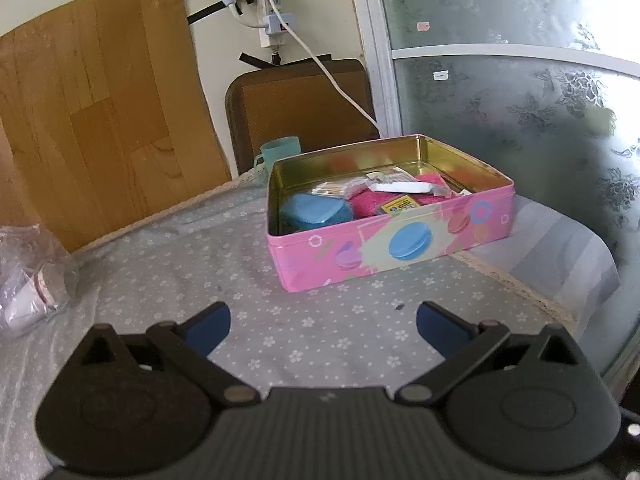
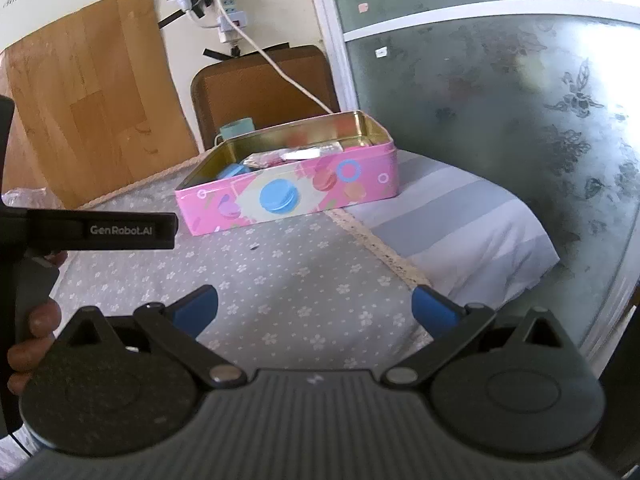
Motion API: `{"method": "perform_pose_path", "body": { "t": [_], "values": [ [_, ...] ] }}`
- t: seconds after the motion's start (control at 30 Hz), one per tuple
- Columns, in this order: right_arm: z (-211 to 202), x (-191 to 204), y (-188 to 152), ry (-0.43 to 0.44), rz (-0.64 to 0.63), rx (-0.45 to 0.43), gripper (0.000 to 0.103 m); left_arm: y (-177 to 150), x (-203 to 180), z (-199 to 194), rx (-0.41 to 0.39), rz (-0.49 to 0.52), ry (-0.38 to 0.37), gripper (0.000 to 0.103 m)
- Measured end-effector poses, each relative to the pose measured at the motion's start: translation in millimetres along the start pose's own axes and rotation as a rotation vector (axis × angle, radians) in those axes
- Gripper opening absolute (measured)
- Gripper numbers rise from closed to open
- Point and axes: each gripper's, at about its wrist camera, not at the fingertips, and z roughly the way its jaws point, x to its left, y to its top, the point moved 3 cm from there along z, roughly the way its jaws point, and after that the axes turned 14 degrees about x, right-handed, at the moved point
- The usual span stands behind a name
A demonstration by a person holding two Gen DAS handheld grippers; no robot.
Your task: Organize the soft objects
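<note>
An open pink tin box [image 1: 400, 248] with macaron prints stands on the grey flowered tablecloth [image 1: 248, 264]. Inside lie a pink fluffy cloth [image 1: 370, 202], a blue lidded case [image 1: 314, 210], small packets [image 1: 340, 188] and a white strip [image 1: 400, 188]. My left gripper [image 1: 323, 322] is open and empty, hovering above the cloth in front of the box. In the right wrist view the box [image 2: 288, 192] sits ahead to the left; my right gripper [image 2: 314, 306] is open and empty. The left gripper's body [image 2: 100, 230] shows at that view's left edge.
A teal cup [image 1: 280, 152] stands behind the box. A clear plastic bag [image 1: 32, 280] lies at the left. A brown chair back [image 1: 296, 108], a wooden board [image 1: 92, 120] and a frosted glass door [image 1: 520, 120] stand behind. The table edge drops off at the right [image 2: 460, 232].
</note>
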Motion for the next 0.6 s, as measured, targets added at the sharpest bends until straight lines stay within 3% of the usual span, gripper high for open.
{"method": "perform_pose_path", "body": {
  "t": [0.6],
  "values": [
    [32, 31, 16, -0.016, -0.038, 0.042, 0.103, -14, 66, 35, 0.072, -0.070, -0.063, 0.103]
  ]
}}
